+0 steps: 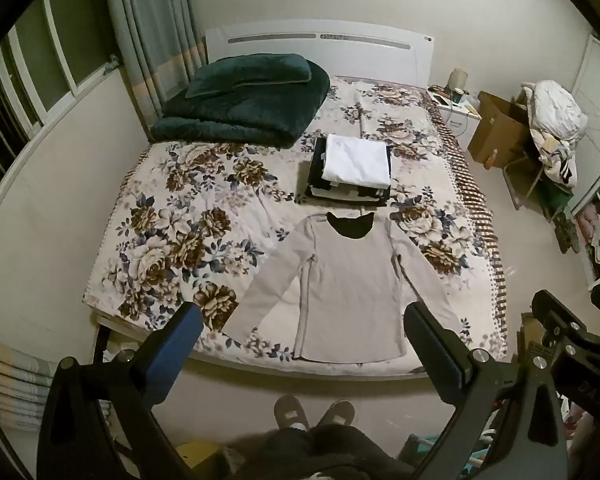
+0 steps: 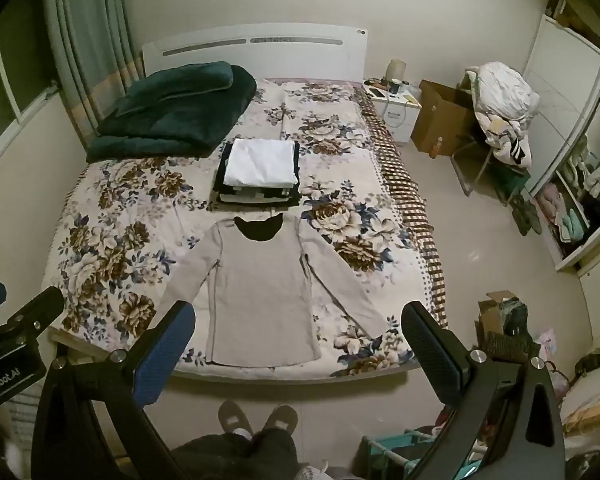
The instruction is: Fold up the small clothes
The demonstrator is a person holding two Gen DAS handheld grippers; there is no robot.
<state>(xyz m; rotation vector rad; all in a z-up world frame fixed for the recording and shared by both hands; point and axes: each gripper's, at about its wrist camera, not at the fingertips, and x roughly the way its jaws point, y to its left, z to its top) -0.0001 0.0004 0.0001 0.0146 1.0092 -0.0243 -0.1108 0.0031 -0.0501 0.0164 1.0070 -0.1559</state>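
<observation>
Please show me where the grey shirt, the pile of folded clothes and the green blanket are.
grey shirt (image 1: 348, 276): left wrist view, middle of its chest.
pile of folded clothes (image 1: 356, 158): left wrist view, white piece on top.
green blanket (image 2: 172, 120): right wrist view, its folded top.

We note matt, smooth knit cloth on the grey shirt. The green blanket looks plush; the headboard appears smooth, slightly glossy.

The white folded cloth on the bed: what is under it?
The white folded cloth lies on top of a stack of dark folded clothes; only their edges show. How many pieces, and what they are, is covered.
</observation>
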